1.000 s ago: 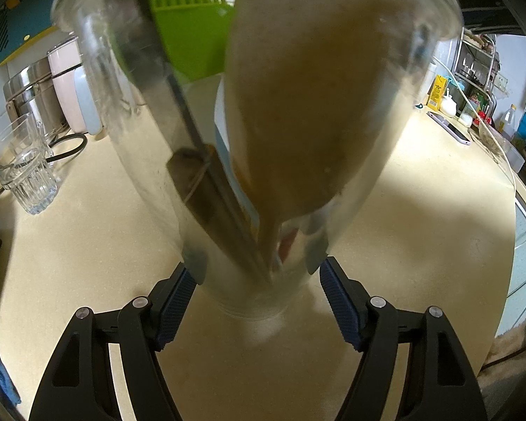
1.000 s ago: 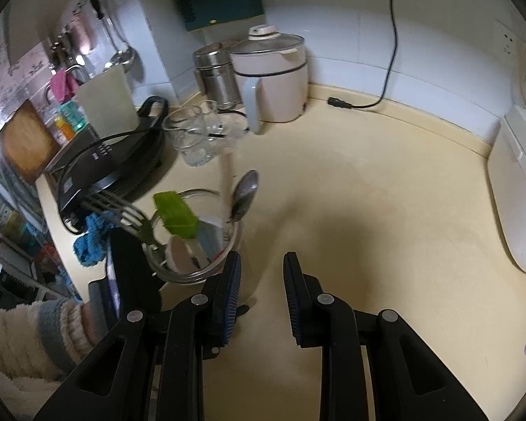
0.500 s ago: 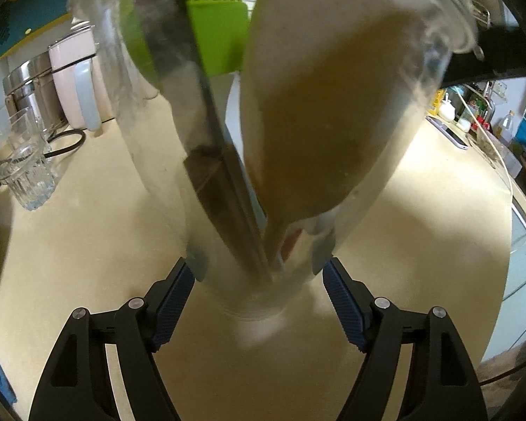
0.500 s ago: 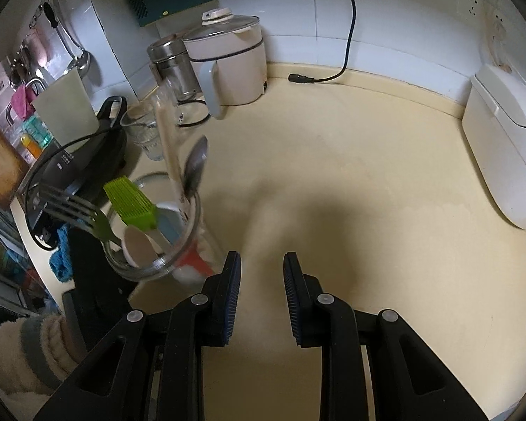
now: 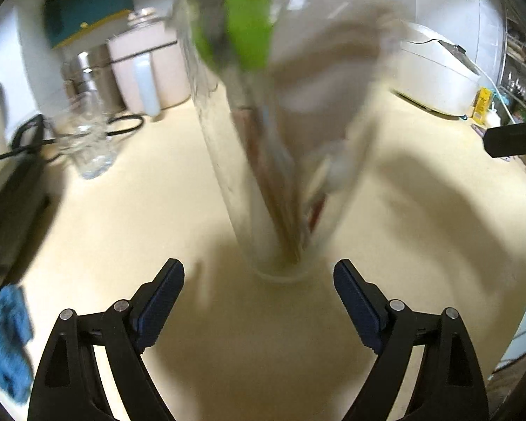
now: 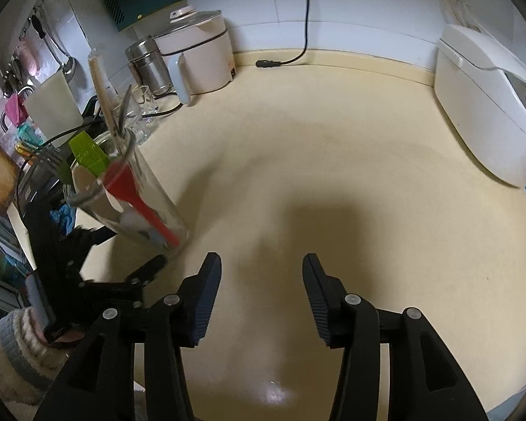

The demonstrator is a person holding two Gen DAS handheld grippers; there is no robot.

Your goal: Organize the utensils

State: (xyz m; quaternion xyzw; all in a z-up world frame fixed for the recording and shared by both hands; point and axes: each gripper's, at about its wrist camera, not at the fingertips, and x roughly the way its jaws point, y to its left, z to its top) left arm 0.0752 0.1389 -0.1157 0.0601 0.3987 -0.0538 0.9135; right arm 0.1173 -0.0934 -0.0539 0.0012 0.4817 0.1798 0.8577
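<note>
Utensils stand in a tall glass jar (image 5: 280,133) on the yellow counter (image 6: 333,175), just ahead of the left gripper (image 5: 258,282), whose jaws have just been opening and now stand wide, clear of the glass. At the jar's mouth sit a green brush (image 6: 87,152), red spatula (image 6: 129,189) and fork (image 6: 52,161). Right gripper (image 6: 262,270), jaws just opening, holds nothing. At 11 o'clock beyond, a pink cooker (image 6: 196,59)

My left view is motion-blurred, smearing the glass jar (image 5: 280,122). My right view is sharp; soft shadows cross the worktop (image 6: 333,161). Fisheye edges darken.
</note>
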